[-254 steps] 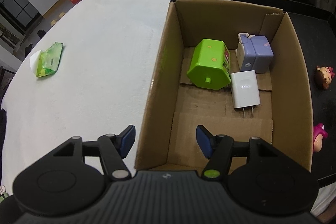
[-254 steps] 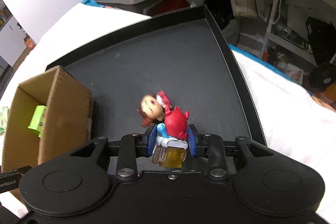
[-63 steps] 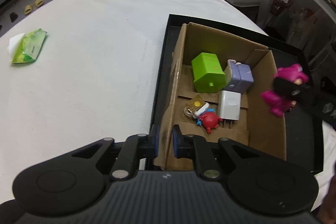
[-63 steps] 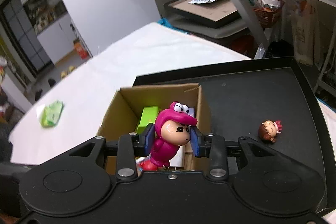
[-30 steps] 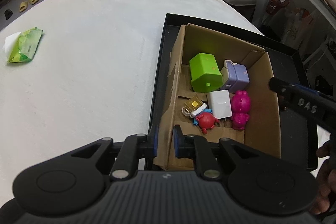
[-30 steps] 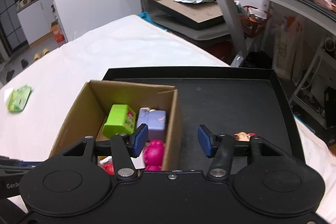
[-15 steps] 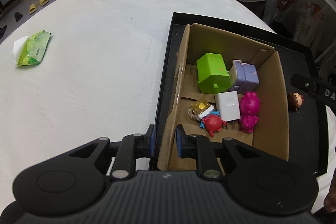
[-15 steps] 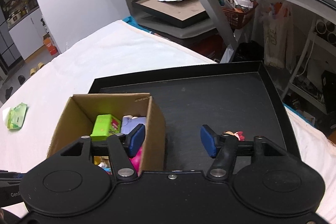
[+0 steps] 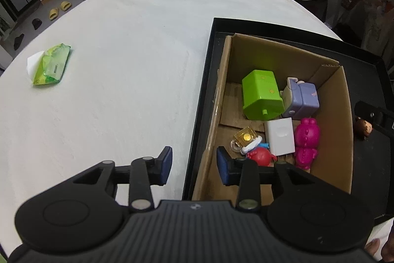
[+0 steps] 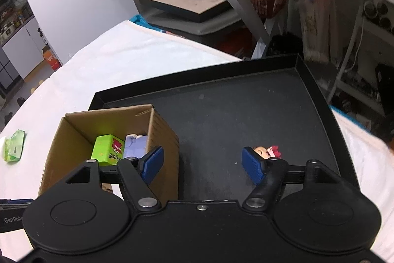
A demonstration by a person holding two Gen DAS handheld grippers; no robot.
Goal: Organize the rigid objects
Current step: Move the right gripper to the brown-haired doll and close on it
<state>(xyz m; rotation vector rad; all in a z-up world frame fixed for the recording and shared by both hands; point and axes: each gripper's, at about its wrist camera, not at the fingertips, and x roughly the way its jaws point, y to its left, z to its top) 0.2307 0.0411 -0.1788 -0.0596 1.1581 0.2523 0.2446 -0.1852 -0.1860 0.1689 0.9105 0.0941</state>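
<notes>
1. My left tongs (image 9: pixel 193 165) hang wide and empty astride the near left wall of the cardboard box (image 9: pixel 343 115), one pad outside over the white bench (image 9: pixel 123 80), the other inside the box. I judge they sit there to steady the box if it needs it; at this moment they touch nothing that I can see.

2. My right tongs (image 10: pixel 202 164) are also spread wide and carry nothing, held above the black tray (image 10: pixel 246 110) beside the box's right wall.

3. The box stands on the tray at its left end, so sorted pieces drop in from above. Inside lie the green block (image 9: pixel 261 97), the lilac toy (image 9: pixel 301 99), the white charger (image 9: pixel 280 136), the pink figure (image 9: pixel 306 141) and the red figure (image 9: pixel 261 155) with its clear gold-centred base (image 9: pixel 245 137).

4. The pink figure lies flat against the right wall, long axis running front to back, head toward the far end.

5. The one piece left outside is the small brown-haired doll (image 10: pixel 267 152), lying on the tray just past my right pad. It seems to rest on its side, long axis roughly across my view, the red part pointing right; my tongs hide the rest.

6. I judge my spread right tongs are poised for that doll.
</notes>
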